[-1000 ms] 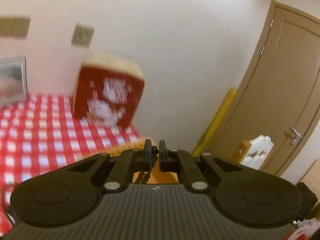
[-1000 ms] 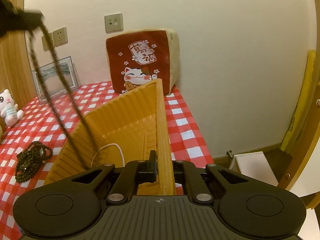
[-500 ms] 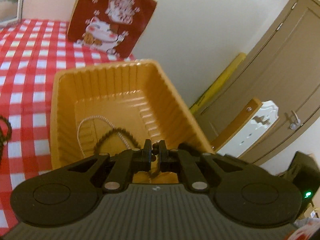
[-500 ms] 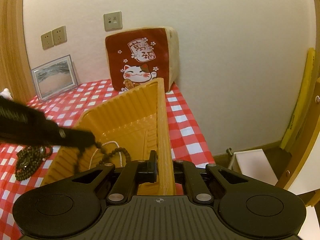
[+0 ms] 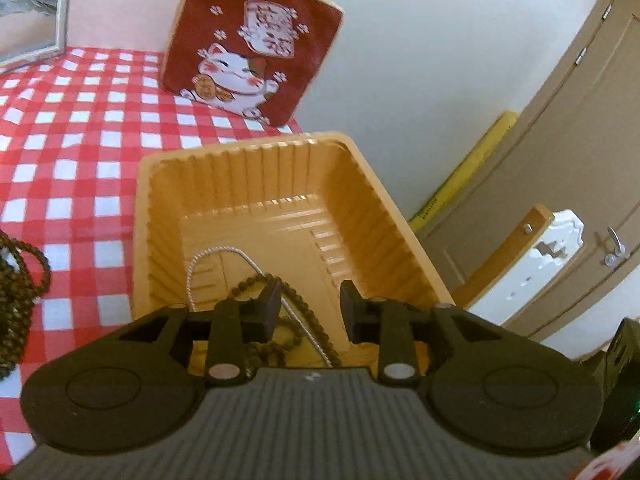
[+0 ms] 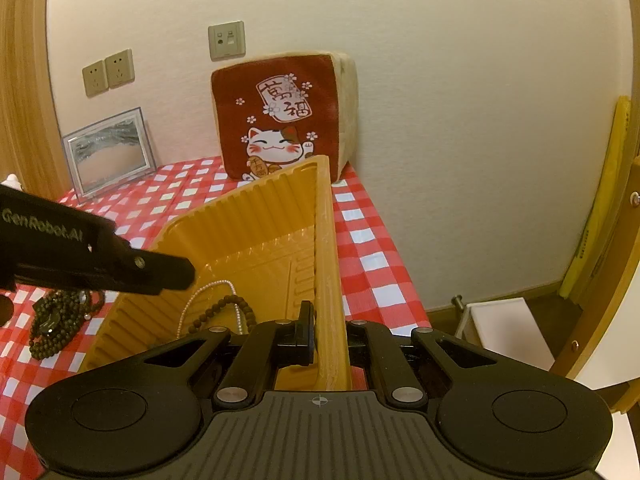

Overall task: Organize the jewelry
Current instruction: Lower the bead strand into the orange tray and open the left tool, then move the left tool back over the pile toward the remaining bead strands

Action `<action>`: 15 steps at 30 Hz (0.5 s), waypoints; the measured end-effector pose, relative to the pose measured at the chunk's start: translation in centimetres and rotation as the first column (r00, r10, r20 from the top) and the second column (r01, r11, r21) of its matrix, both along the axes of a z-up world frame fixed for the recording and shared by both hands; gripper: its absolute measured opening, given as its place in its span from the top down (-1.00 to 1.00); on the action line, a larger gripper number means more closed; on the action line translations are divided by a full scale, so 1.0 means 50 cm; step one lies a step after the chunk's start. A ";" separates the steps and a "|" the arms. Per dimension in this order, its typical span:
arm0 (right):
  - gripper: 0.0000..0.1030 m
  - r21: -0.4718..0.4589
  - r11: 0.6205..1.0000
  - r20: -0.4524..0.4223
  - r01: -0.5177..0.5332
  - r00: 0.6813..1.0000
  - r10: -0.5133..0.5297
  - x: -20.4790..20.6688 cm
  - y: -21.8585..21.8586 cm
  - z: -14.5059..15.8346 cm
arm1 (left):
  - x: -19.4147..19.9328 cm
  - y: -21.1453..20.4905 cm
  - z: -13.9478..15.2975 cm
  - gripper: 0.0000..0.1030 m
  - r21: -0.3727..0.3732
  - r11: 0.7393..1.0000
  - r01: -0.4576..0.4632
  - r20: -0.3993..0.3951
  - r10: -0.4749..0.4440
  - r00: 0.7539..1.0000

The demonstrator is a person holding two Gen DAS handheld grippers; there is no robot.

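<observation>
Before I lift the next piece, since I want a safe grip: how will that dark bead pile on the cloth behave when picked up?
The dark bead pile lies in slack loops, so it is probably floppy and will dangle. The small round beads may slip from a pinch. The strand already lying in the orange tray slumped loosely too, beneath the open left gripper.

Two close wrist views, shared tray [image 5: 256, 168]

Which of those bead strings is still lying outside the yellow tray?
The bunched dark bead string on the checked tablecloth, left of the yellow tray; the white pearl string and another dark string lie inside.
</observation>
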State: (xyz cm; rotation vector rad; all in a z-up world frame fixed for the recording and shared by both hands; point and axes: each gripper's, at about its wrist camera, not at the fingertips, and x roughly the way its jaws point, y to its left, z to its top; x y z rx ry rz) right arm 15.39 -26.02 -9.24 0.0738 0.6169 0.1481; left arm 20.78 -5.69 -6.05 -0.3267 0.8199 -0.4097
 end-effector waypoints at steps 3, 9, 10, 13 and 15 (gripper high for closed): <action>0.90 0.000 1.000 0.000 -0.001 1.000 0.001 0.000 0.001 -0.001 | -0.001 0.024 0.014 0.37 0.004 0.999 -0.032 0.020 0.032 0.999; 0.90 0.002 1.000 0.002 -0.004 1.000 0.004 0.001 0.001 -0.003 | -0.018 0.092 0.035 0.33 0.030 0.993 -0.116 0.044 0.115 0.992; 0.90 0.003 1.000 0.002 -0.004 1.000 0.004 0.002 0.001 -0.004 | -0.021 0.103 0.036 0.33 0.033 0.991 -0.132 0.044 0.131 0.990; 0.90 0.003 1.000 0.003 -0.005 1.000 0.005 0.002 0.001 -0.003 | -0.037 0.146 0.038 0.33 0.040 0.982 -0.184 0.040 0.182 0.982; 0.90 0.004 1.000 0.004 -0.007 1.000 0.007 0.005 0.002 -0.002 | -0.051 0.176 0.038 0.32 0.055 0.974 -0.221 0.040 0.219 0.975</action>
